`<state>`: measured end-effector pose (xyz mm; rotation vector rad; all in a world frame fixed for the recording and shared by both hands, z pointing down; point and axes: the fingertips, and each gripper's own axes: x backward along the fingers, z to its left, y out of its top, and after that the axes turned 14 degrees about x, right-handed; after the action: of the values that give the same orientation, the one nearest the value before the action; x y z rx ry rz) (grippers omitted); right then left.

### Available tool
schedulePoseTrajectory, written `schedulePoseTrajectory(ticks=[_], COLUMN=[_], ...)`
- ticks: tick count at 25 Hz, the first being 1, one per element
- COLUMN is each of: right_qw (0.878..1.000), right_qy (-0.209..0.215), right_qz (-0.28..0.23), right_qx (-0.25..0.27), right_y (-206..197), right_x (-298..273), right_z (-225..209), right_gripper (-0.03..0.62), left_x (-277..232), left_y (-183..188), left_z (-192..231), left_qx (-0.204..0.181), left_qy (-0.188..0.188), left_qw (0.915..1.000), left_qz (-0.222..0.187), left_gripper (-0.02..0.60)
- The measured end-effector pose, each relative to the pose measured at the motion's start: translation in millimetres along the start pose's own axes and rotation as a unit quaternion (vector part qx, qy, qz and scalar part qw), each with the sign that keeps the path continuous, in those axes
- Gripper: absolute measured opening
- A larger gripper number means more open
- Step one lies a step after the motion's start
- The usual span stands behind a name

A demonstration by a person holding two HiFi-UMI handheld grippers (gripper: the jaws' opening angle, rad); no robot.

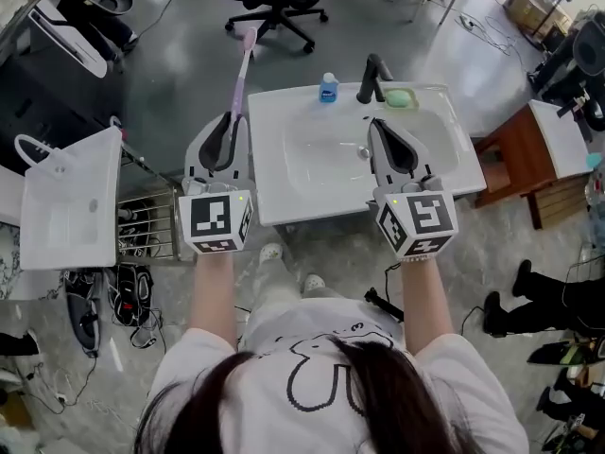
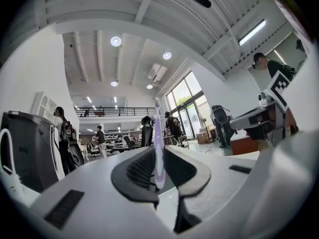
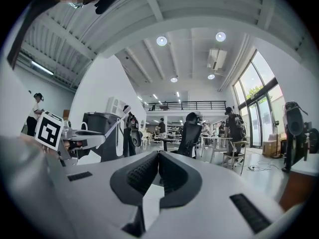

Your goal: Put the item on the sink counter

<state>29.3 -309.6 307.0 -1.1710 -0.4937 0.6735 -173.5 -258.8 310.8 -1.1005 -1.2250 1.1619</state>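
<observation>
Left gripper (image 1: 231,121) jaws grasping lilac toothbrush (image 1: 245,69), right gripper (image 1: 379,126) jaws clenched empty over white sink (image 1: 312,154)

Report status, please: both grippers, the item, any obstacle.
Left gripper shut on slim lilac plastic toothbrush, left of white sink counter. Right gripper shut, empty. Small blue bottle and green soap at its back rim; near side free.
</observation>
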Motion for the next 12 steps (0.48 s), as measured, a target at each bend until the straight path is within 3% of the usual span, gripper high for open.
schedulePoseTrajectory(ticks=[12], right_qw=[0.998], right_qy=[-0.05], right_qz=[0.035], right_qx=[-0.007], right_y=[-16.6], right_x=[-40.5], right_z=[0.5], right_gripper=[0.029], left_x=[-69.0], left_y=[-35.4], left_z=[31.5], left_qx=[-0.007], left_qy=[-0.07], left_qw=[0.9962], left_qz=[0.051], left_gripper=[0.064])
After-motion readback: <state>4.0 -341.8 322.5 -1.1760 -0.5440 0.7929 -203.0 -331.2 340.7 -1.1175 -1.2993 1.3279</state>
